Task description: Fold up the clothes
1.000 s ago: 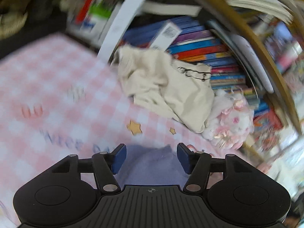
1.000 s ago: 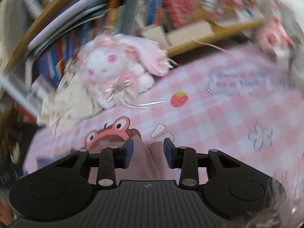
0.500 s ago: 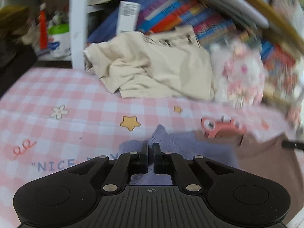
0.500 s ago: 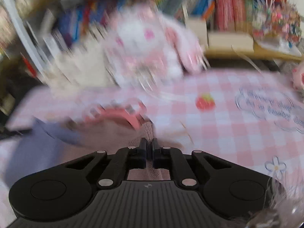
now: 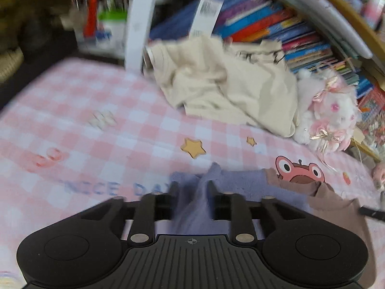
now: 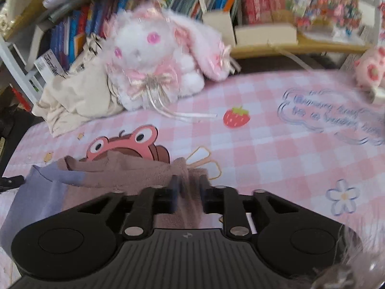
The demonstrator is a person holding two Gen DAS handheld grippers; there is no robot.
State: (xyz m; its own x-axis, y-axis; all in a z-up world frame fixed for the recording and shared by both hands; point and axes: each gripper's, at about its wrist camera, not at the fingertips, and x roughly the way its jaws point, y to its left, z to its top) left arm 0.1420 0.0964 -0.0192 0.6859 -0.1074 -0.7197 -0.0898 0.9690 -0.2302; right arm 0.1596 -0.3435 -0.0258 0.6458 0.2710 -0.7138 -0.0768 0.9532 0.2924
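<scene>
A two-tone garment lies on the pink checked cloth, its purple part (image 5: 243, 180) on the left and its brown part (image 6: 134, 171) on the right. In the left wrist view my left gripper (image 5: 191, 187) has its jaws partly apart with a raised fold of the purple cloth between them. In the right wrist view my right gripper (image 6: 188, 185) also has its jaws partly apart around a bunched fold of the brown cloth. Both sets of fingers are motion-blurred. A crumpled cream garment (image 5: 223, 84) lies at the back by the books.
A white and pink plush rabbit (image 6: 154, 55) sits at the back beside the cream garment. Shelves of books (image 5: 276, 24) stand behind. A white post (image 5: 139, 21) rises at the back left. The tip of the other gripper (image 5: 371, 213) shows at right.
Both grippers closed tight on the garment half a second ago; their jaws are now partly apart again, with cloth between them. Both views have shifted slightly.
</scene>
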